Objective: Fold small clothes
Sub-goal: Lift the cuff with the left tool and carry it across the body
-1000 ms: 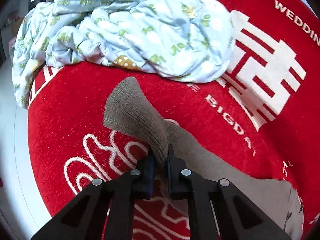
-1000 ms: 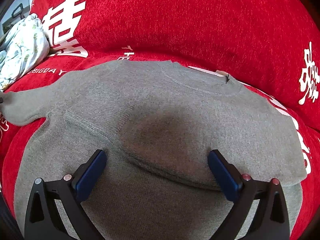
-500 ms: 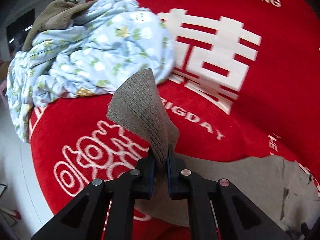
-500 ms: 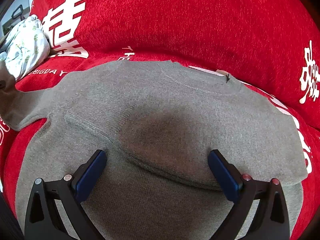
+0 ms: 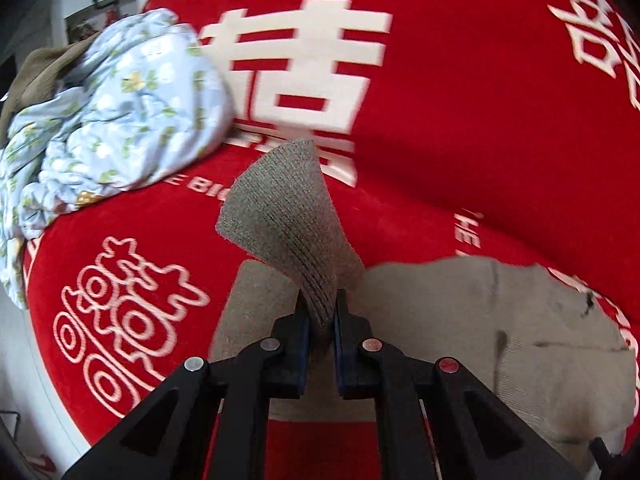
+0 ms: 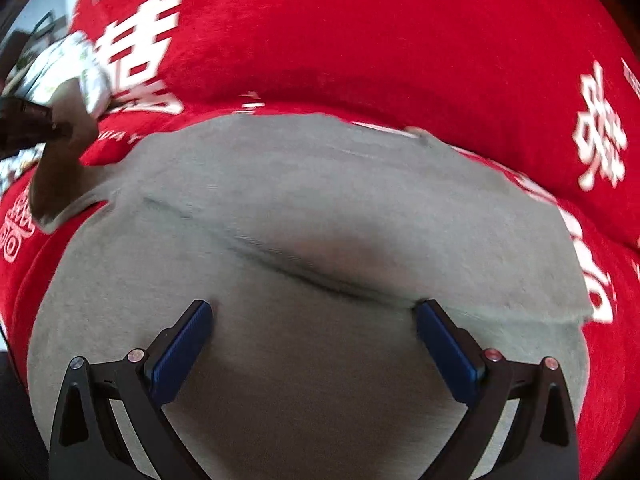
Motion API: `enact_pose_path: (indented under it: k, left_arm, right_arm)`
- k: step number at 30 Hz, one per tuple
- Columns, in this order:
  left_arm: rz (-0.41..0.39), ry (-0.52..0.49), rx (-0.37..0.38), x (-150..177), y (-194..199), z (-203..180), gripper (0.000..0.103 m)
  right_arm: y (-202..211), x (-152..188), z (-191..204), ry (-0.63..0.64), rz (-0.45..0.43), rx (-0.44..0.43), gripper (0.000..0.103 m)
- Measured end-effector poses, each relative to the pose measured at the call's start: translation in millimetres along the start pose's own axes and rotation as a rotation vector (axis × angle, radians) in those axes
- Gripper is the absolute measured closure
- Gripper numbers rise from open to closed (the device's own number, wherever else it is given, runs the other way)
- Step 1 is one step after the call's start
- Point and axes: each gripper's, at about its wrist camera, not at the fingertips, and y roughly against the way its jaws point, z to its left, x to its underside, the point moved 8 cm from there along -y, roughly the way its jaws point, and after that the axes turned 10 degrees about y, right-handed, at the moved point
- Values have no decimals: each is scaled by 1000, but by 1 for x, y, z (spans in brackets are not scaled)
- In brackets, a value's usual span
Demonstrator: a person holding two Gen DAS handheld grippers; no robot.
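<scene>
A grey knit sweater [image 6: 320,208] lies spread on a red cover, its body also in the left wrist view [image 5: 460,320]. My left gripper [image 5: 320,312] is shut on the sweater's sleeve cuff [image 5: 288,216] and holds it lifted above the sweater's left side. In the right wrist view that lifted sleeve [image 6: 60,168] hangs at the far left. My right gripper [image 6: 312,344] is open wide, its blue pads [image 6: 180,348] resting on or just over the sweater's lower body, with a fold crease just ahead of them.
The red cover [image 5: 460,100] with white wedding lettering spans the whole surface. A crumpled light blue floral cloth [image 5: 120,120] lies at the back left, over a brown garment [image 5: 36,68]. The cover's left edge drops to a white floor [image 5: 24,360].
My left gripper has carried the sleeve cuff up and to the right, over the sweater's body. My right gripper stays open on the sweater, shifted slightly.
</scene>
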Motion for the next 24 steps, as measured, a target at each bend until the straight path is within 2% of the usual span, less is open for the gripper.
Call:
enact_pose_path:
  k: [8, 15, 24]
  left_arm:
    - [37, -52, 36, 20, 4, -53, 92]
    - [41, -138, 59, 40, 15, -105, 92]
    - [62, -197, 85, 63, 21, -147, 92]
  right_arm:
    - [6, 15, -38, -91, -3, 14, 1]
    - [11, 20, -43, -99, -17, -5, 1]
    - [17, 30, -54, -95, -13, -3, 1]
